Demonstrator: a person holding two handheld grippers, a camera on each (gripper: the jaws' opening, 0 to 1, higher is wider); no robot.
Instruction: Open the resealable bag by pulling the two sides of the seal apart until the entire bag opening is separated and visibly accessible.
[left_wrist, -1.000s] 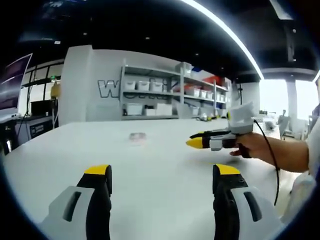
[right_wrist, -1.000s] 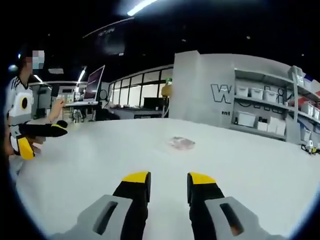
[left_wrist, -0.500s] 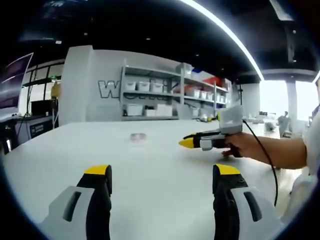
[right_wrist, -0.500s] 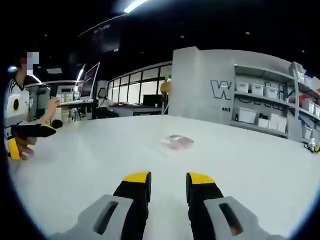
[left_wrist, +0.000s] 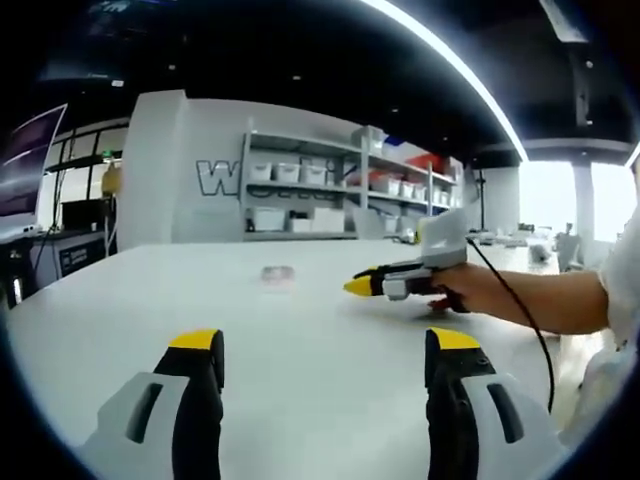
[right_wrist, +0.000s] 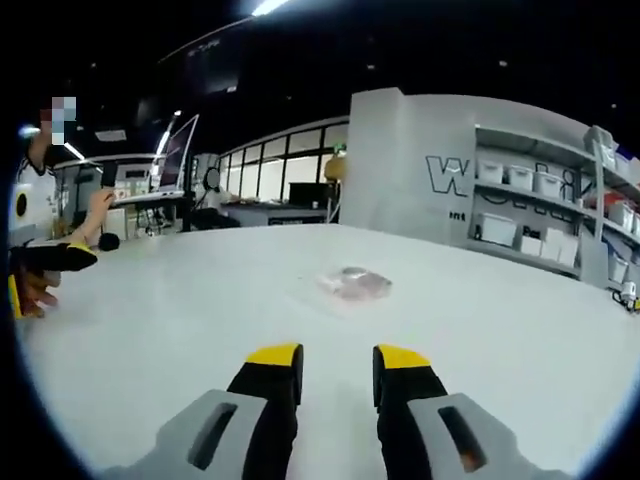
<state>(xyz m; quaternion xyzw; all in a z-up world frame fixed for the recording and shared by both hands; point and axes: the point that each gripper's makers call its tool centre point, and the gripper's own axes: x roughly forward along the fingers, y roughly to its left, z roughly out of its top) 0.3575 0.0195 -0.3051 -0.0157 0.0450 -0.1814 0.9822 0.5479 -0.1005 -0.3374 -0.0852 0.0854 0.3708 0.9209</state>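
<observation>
Left gripper view is looking across a broad white tabletop toward a grey wall with metal shelving carrying white storage bins. The left gripper is hovering above the near part of the table, its two black, yellow-tipped jaws standing spread wide with nothing between them. The right gripper is entering that view from the right, held in a person's hand just above the table surface and pointing toward the bag; from this side angle its jaws are appearing nearly together.

In the right gripper view the right gripper is showing its jaws parted by a narrow gap, gripping nothing. The small clear resealable plastic bag is lying flat on the table well ahead of those jaws, untouched; it is sitting far off in the left gripper view. The left gripper is showing at the far left edge.
</observation>
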